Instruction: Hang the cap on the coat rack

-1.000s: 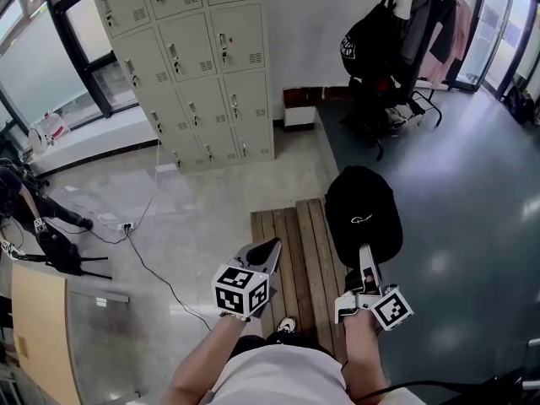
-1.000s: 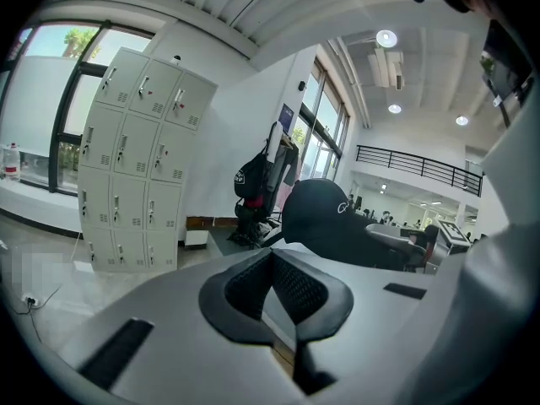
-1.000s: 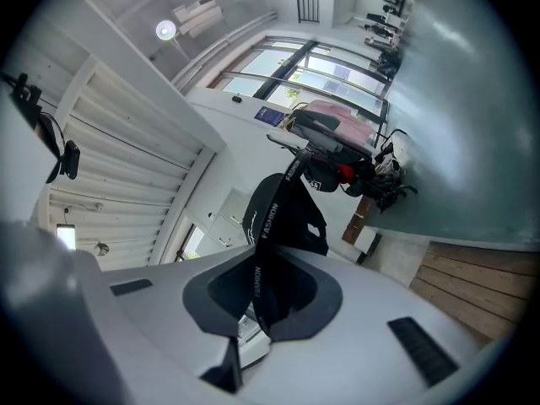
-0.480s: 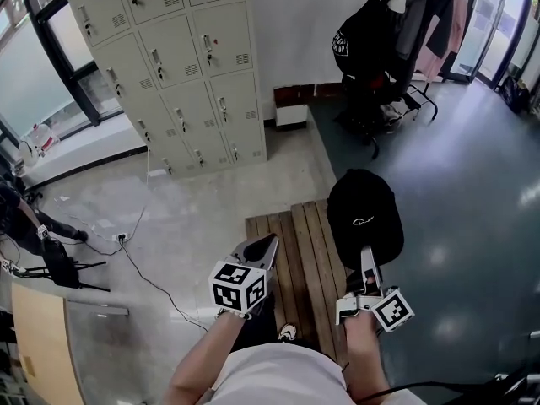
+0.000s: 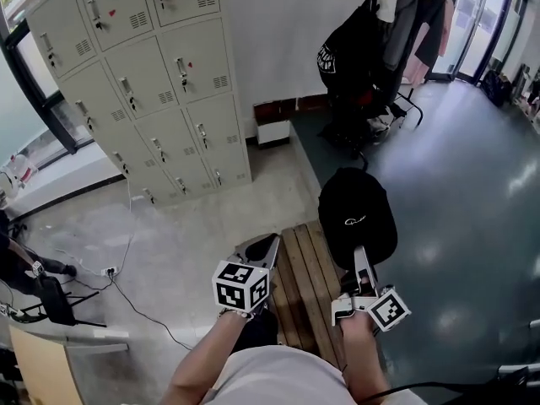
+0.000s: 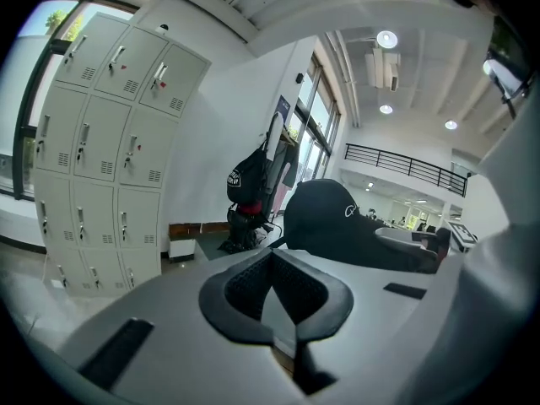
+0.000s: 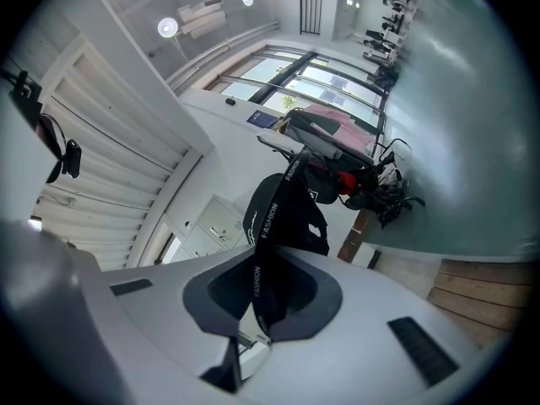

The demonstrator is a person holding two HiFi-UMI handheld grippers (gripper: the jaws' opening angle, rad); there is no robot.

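Evidently light and floppy, the cap [image 5: 357, 216] hung right of centre, its strap [image 7: 272, 213] pinched in the right gripper [image 5: 361, 253], probably the best hold. The left gripper [image 5: 268, 245] was pressed together, empty. The rack [image 5: 396, 32] stood upper right.

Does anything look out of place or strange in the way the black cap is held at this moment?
Nothing is spilled or damaged. One oddity: the right gripper pinches the black fabric cap only by its thin printed back strap, so the cap seems to hang loosely.
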